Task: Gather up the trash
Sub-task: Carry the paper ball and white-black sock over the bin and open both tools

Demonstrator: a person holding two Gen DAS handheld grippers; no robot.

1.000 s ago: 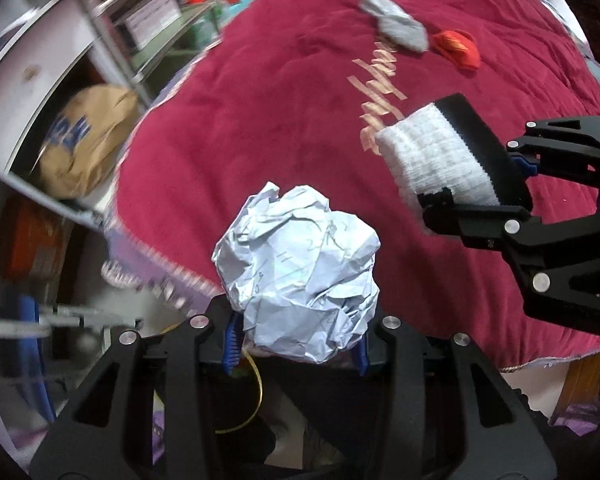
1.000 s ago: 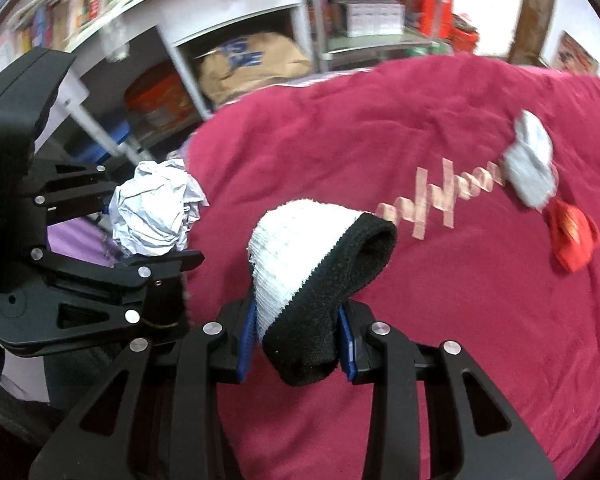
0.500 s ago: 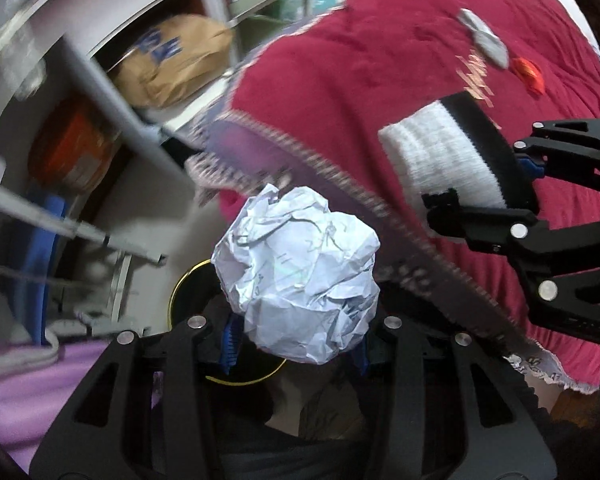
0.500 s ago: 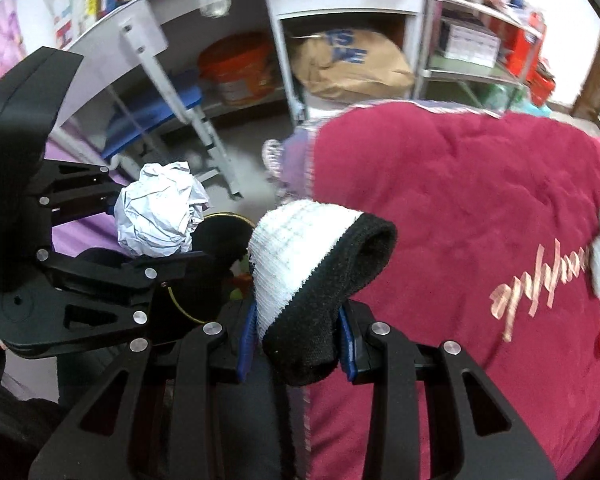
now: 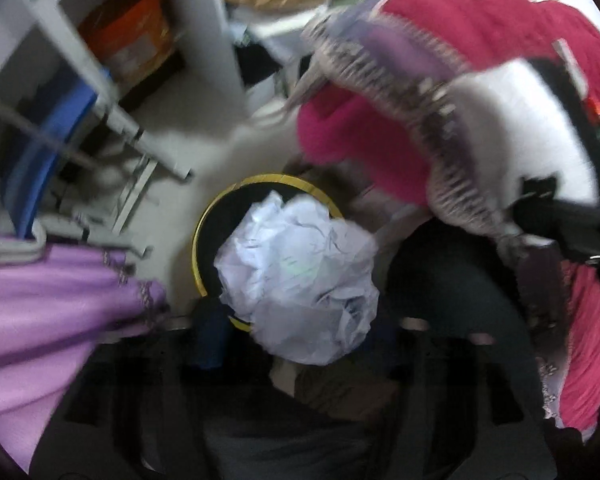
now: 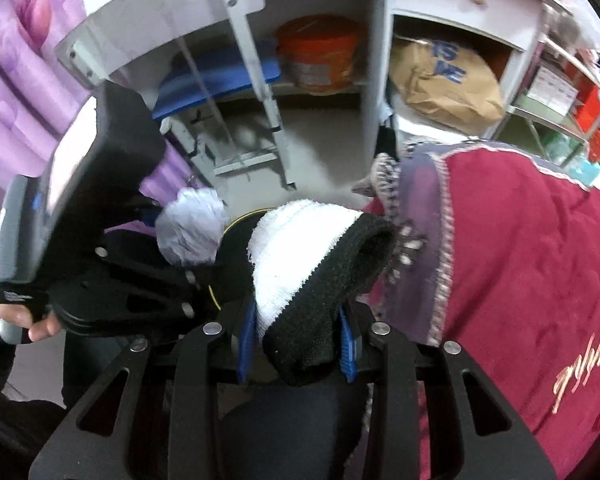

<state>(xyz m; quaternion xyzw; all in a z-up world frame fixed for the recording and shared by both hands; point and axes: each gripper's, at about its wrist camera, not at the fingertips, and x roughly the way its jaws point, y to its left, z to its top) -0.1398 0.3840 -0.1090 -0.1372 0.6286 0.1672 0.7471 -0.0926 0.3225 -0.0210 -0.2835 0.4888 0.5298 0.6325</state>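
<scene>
My left gripper (image 5: 300, 340) is shut on a crumpled white paper ball (image 5: 300, 280) and holds it over a black bin with a yellow rim (image 5: 198, 240) on the floor. The left wrist view is blurred. In the right wrist view the same paper ball (image 6: 192, 232) and left gripper (image 6: 156, 256) sit at the left, above the bin (image 6: 236, 224). My right gripper (image 6: 296, 340) is shut on a white and black sock (image 6: 312, 264), held beside the bed's edge, right of the bin.
A red blanket (image 6: 520, 260) with a patterned trim covers the bed at the right. White shelves (image 6: 372, 80) hold an orange bucket (image 6: 320, 56), a brown paper bag (image 6: 444, 76) and a blue board (image 6: 220, 76). Purple fabric (image 5: 40, 312) hangs at the left.
Both grippers have swung left and down, off the bed and toward the floor. The bin has come into full view under the paper ball. Both holds are unchanged.
</scene>
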